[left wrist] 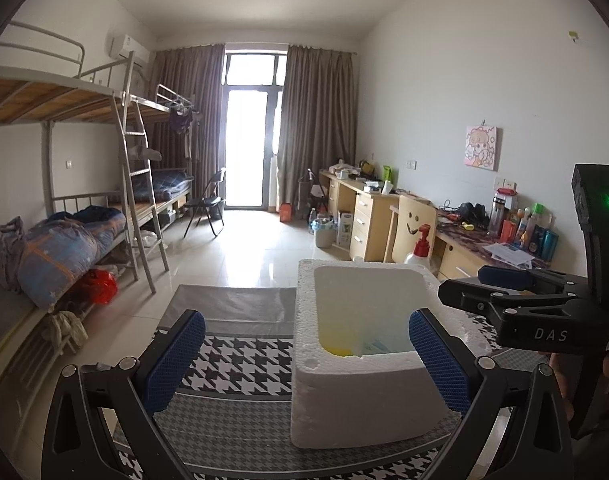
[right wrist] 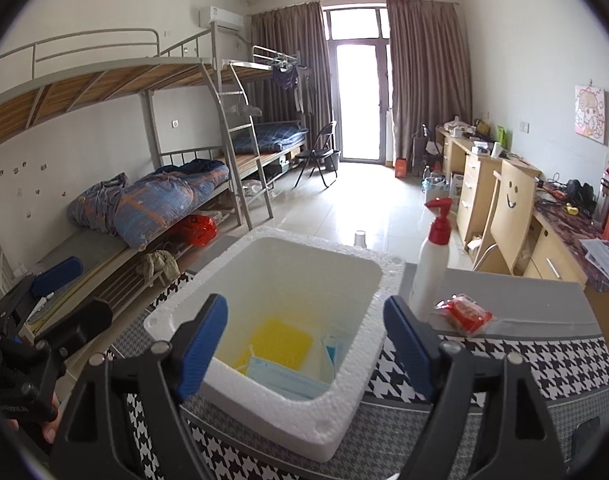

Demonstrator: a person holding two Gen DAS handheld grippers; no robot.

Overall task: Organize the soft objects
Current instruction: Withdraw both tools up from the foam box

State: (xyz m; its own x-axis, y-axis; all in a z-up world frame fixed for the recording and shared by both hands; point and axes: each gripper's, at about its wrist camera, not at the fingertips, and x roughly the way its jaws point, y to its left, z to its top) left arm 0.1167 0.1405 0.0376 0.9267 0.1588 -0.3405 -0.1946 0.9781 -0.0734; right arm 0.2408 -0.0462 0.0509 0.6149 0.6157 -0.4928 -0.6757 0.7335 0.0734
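Right wrist view: right gripper (right wrist: 304, 344) spread empty above foam box (right wrist: 332, 412), centre frame; mask (right wrist: 288, 376) and yellow pad (right wrist: 278, 340) inside. Left gripper (left wrist: 306, 356) spread, idle.

The desk (right wrist: 544, 356) wears a black-and-white houndstooth cloth with a plain grey band along its far edge. On it stands a white styrofoam box (right wrist: 336, 412), open at the top, and just right of the box's far corner a white pump bottle with a red top (right wrist: 428, 268) stands upright. Beside the bottle, lying on the grey band, is a small red packet in clear wrap (right wrist: 466, 314).
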